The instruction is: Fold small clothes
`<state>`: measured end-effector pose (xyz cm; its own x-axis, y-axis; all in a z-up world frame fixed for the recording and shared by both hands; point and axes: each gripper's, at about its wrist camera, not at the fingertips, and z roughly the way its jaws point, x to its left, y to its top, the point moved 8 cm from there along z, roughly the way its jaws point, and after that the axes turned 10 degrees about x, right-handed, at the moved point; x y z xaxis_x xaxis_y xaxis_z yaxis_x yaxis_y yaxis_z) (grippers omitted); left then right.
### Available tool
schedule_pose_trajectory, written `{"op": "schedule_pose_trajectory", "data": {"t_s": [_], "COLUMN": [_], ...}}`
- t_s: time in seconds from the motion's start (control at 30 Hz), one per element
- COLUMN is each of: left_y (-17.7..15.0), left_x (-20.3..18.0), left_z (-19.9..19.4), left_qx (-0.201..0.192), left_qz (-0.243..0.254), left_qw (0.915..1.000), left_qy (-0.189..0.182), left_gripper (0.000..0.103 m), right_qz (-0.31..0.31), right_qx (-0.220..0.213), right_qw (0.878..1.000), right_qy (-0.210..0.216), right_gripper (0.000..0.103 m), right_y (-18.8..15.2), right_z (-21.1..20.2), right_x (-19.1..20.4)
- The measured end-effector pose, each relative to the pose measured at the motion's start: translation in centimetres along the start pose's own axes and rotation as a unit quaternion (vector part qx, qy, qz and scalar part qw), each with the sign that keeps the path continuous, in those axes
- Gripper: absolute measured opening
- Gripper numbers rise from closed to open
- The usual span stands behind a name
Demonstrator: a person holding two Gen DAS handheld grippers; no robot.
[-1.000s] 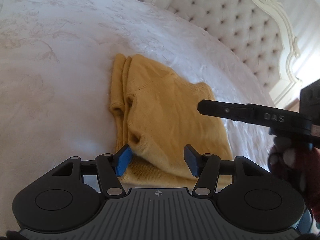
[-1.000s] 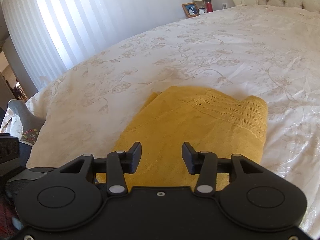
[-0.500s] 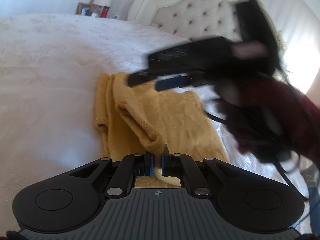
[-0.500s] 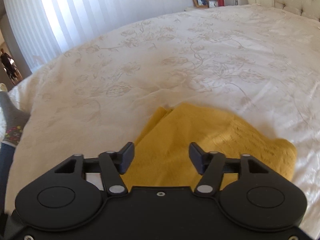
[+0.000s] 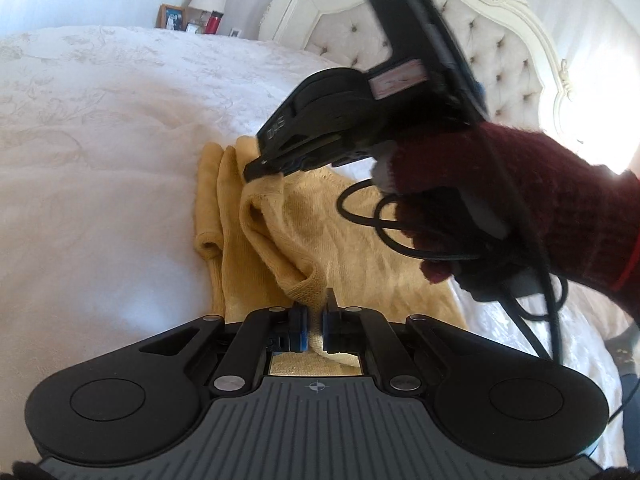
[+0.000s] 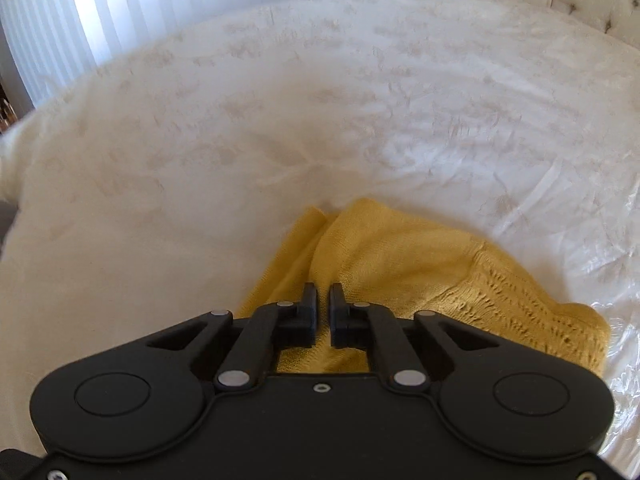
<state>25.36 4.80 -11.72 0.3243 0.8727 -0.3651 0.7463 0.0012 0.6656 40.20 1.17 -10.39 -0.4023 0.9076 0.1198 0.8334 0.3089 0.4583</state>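
A mustard-yellow knit garment [image 5: 340, 240] lies partly folded on the white bedspread [image 5: 100, 160]. My left gripper [image 5: 316, 316] is shut on its near edge, and a ridge of cloth rises from the pads. Across it, a hand in a dark red knit glove [image 5: 500, 200] holds my right gripper [image 5: 256, 170], tips pressed on the far folded corner. In the right wrist view the right gripper [image 6: 324, 300] has its jaws closing to a narrow slit, with the yellow garment [image 6: 400, 264] pinched between them.
A tufted cream headboard [image 5: 500, 60] stands at the back right. A bedside table with a lamp, photo frames and a red bottle [image 5: 192, 20] sits beyond the bed. A black cable [image 5: 400, 240] loops under the gloved hand. White curtains [image 6: 80, 20] hang at the left.
The left gripper closed on the garment's near edge and lifted it a little. The right gripper swung over to the far corner, and its jaws went from wide open to nearly together on the cloth.
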Motion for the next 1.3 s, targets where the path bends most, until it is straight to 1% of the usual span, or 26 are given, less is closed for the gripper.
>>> {"op": "schedule_pose_trajectory", "data": {"t_s": [0.1, 0.17, 0.2, 0.23, 0.27, 0.3, 0.33, 0.37, 0.43, 0.5, 0.53, 0.57, 0.6, 0.67, 0.7, 0.77, 0.83, 0.9, 0.97, 1.07, 1.13, 1.2, 1.23, 1.27, 1.3], "left_y": [-0.4, -0.8, -0.9, -1.1, -1.3, -1.6, -1.8, -2.0, -1.8, -1.5, -1.4, -1.1, -0.8, 0.0, 0.4, 1.2, 1.7, 2.1, 2.5, 3.2, 3.9, 3.6, 2.9, 2.3, 1.7], "left_x": [-0.2, -0.2, -0.1, 0.1, 0.5, 1.0, 1.5, 1.9, 2.3, 2.2, 2.3, 2.4, 2.5, 2.5, 2.4, 1.9, 1.7, 1.2, 1.2, 0.6, 0.6, 1.6, 2.3, 2.9, 3.5], "left_z": [-1.2, -1.7, -1.7, -1.5, -1.3, -0.9, -0.7, -0.7, -1.2, -2.2, -2.9, -3.7, -4.5, -5.5, -5.6, -5.2, -4.4, -3.5, -2.8, -1.1, 0.7, 2.5, 3.3, 3.5, 3.3], "left_qx": [-0.011, -0.014, -0.012, -0.006, 0.002, 0.013, 0.022, 0.025, 0.019, -0.005, -0.024, -0.046, -0.071, -0.102, -0.108, -0.103, -0.088, -0.067, -0.047, -0.029, -0.021, -0.003, 0.004, -0.001, -0.015], "left_qz": [-0.017, -0.025, -0.028, -0.035, -0.045, -0.057, -0.071, -0.082, -0.090, -0.092, -0.093, -0.094, -0.092, -0.082, -0.070, -0.033, 0.001, 0.028, 0.040, 0.061, 0.080, 0.081, 0.070, 0.052, 0.035], "left_qw": [0.9998, 0.9995, 0.9993, 0.9989, 0.9982, 0.9971, 0.9957, 0.9946, 0.9936, 0.9923, 0.9905, 0.9873, 0.9842, 0.9808, 0.9807, 0.9840, 0.9854, 0.9868, 0.9875, 0.9853, 0.9805, 0.9775, 0.9787, 0.9831, 0.9867], "left_qy": [0.000, 0.016, 0.023, 0.032, 0.041, 0.048, 0.055, 0.059, 0.065, 0.083, 0.098, 0.119, 0.134, 0.145, 0.147, 0.142, 0.146, 0.144, 0.145, 0.157, 0.178, 0.195, 0.193, 0.176, 0.158], "left_gripper": [0.006, 0.006, 0.006, 0.006, 0.006, 0.009, 0.010, 0.010, 0.011, 0.015, 0.016, 0.020, 0.023, 0.025, 0.033, 0.043, 0.045, 0.050, 0.054, 0.055, 0.055, 0.057, 0.059, 0.061, 0.065], "right_qz": [-0.013, -0.020, -0.021, -0.023, -0.022, -0.014, -0.003, 0.004, 0.011, 0.024, 0.036, 0.050, 0.062, 0.080, 0.087, 0.099, 0.107, 0.102, 0.089, 0.070, 0.057, 0.059, 0.067, 0.076, 0.080], "right_qx": [-0.020, -0.016, -0.013, -0.012, -0.008, -0.008, -0.013, -0.022, -0.048, -0.073, -0.084, -0.092, -0.097, -0.099, -0.100, -0.100, -0.101, -0.105, -0.115, -0.121, -0.124, -0.109, -0.096, -0.088, -0.092], "right_qw": [0.999, 0.999, 0.999, 0.999, 0.999, 0.998, 0.997, 0.996, 0.994, 0.994, 0.993, 0.992, 0.992, 0.992, 0.991, 0.990, 0.989, 0.988, 0.988, 0.989, 0.990, 0.992, 0.993, 0.993, 0.992], "right_qy": [0.030, 0.040, 0.036, 0.031, 0.040, 0.060, 0.077, 0.088, 0.094, 0.083, 0.074, 0.063, 0.048, 0.017, 0.005, -0.010, -0.021, -0.043, -0.055, -0.041, -0.027, -0.026, -0.031, -0.031, -0.030], "right_gripper": [0.011, 0.011, 0.012, 0.019, 0.024, 0.024, 0.030, 0.041, 0.048, 0.051, 0.054, 0.057, 0.057, 0.057, 0.057, 0.057, 0.057, 0.058, 0.058, 0.058, 0.058, 0.058, 0.058, 0.058, 0.058], "right_y": [-0.1, -0.2, -0.3, -0.3, -0.3, -0.3, -0.4, -0.5, -0.6, -1.4, -1.8, -2.4, -3.0, -4.4, -5.2, -6.5, -7.4, -7.7, -7.8, -7.3, -6.8, -6.5, -6.6, -6.9, -7.2], "right_z": [-1.8, -1.6, -1.1, -0.6, 0.0, 0.3, 0.2, -0.2, -1.7, -3.5, -4.4, -5.0, -5.6, -6.3, -6.6, -6.8, -6.9, -6.8, -7.1, -6.8, -5.9, -4.3, -3.3, -2.4, -1.8], "right_x": [1.3, 2.1, 2.3, 2.4, 2.5, 2.5, 2.3, 2.0, 0.9, -0.7, -2.0, -3.3, -4.7, -7.0, -7.9, -9.2, -9.8, -10.1, -10.2, -9.5, -9.1, -9.0, -9.2, -9.6, -9.8]}}
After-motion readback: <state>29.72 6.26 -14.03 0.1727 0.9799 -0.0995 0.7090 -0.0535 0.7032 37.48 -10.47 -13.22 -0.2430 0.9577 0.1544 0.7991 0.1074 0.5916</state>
